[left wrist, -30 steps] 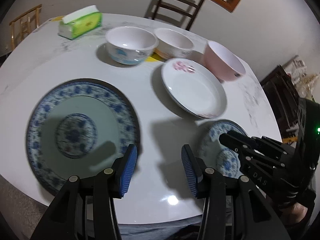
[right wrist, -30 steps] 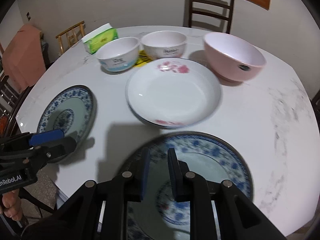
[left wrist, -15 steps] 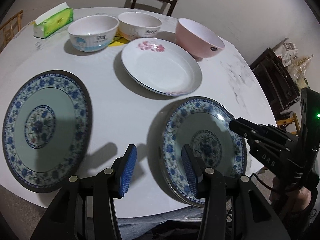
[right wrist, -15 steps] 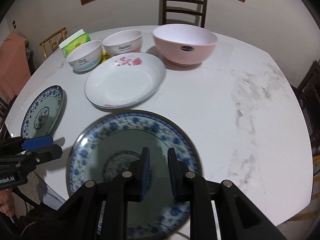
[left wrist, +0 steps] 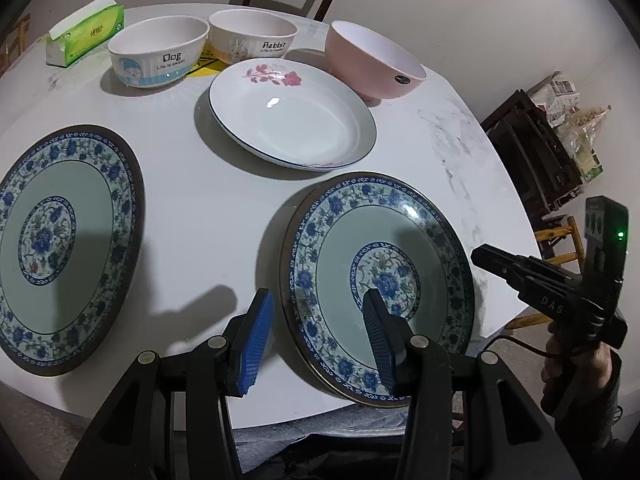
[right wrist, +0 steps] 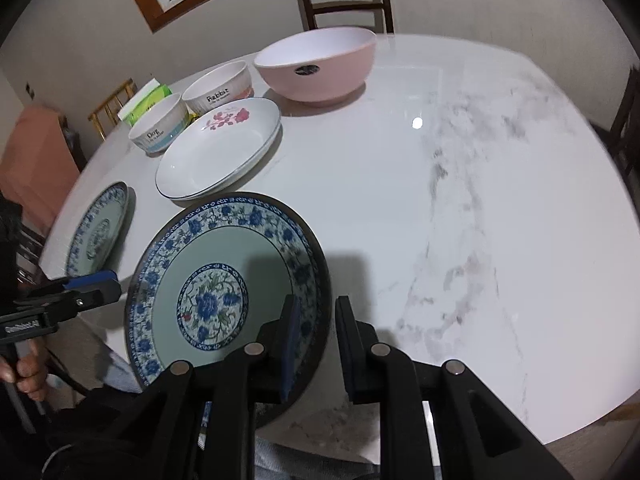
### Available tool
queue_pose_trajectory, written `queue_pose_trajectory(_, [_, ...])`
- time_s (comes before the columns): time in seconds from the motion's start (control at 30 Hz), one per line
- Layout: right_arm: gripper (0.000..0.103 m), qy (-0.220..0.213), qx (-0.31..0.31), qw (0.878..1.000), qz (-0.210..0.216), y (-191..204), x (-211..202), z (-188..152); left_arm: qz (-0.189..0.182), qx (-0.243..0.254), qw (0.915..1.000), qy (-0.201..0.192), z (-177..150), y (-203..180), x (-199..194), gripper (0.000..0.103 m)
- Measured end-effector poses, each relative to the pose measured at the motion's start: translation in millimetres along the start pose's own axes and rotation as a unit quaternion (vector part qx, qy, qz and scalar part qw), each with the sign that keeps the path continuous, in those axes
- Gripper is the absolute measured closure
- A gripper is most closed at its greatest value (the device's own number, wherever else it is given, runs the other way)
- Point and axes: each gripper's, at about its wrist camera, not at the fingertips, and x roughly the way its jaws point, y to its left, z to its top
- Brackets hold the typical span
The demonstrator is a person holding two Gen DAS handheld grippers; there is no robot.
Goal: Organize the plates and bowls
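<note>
Right gripper (right wrist: 314,350) fingers clamp the near rim of the blue-patterned plate (right wrist: 224,288). Left gripper (left wrist: 316,340) fingers stand open, straddling that plate's opposite rim without contact.

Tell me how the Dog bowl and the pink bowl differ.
The Dog bowl is white with a blue band, a cartoon and lettering; the pink bowl is plain pink outside with a small dark sticker. The pink bowl is wider and rounder-sided. Both stand upright, empty, white inside.

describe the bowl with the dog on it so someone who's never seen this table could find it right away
On the round white table, look to the far edge by the green tissue pack, where three bowls stand in a row. The dog bowl is the one nearest the tissues. Only it has a blue band and the word Dog.
</note>
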Motion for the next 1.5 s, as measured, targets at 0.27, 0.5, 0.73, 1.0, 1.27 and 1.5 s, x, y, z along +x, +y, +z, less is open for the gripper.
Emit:
queue_pose_trajectory(0.27, [0.084, 0.023, 0.047, 0.996, 0.071, -25.2, 13.5, -9.2, -0.015, -0.004, 0.9999, 0.008, -2.0, 3.0, 3.6, 0.062])
queue_pose_trajectory(0.5, [0.084, 0.029, 0.054, 0.994, 0.096, -27.8, 24.7, -12.3, -0.028, -0.010, 0.9995, 0.014, -2.6, 8.7, 10.2, 0.062])
queue_pose_trajectory(0.73, [0.084, 0.033, 0.060, 0.991, 0.115, -29.3, 31.2, -13.5, -0.033, -0.021, 0.9989, 0.025, -2.1, 14.6, 16.3, 0.064])
queue_pose_trajectory(1.0, [0.085, 0.034, 0.058, 0.990, 0.122, -25.4, 35.6, -12.0, -0.034, -0.023, 0.9986, 0.034, -1.2, 15.7, 21.2, 0.067])
queue_pose_trajectory(1.27, [0.086, 0.033, 0.057, 0.991, 0.118, -23.0, 37.1, -11.4, -0.028, -0.026, 0.9984, 0.041, -4.0, 19.7, 26.6, 0.080])
queue_pose_trajectory(1.5, [0.087, 0.030, 0.055, 0.993, 0.102, -19.0, 38.3, -11.2, -0.011, -0.018, 0.9991, 0.038, -5.4, 19.7, 28.8, 0.088])
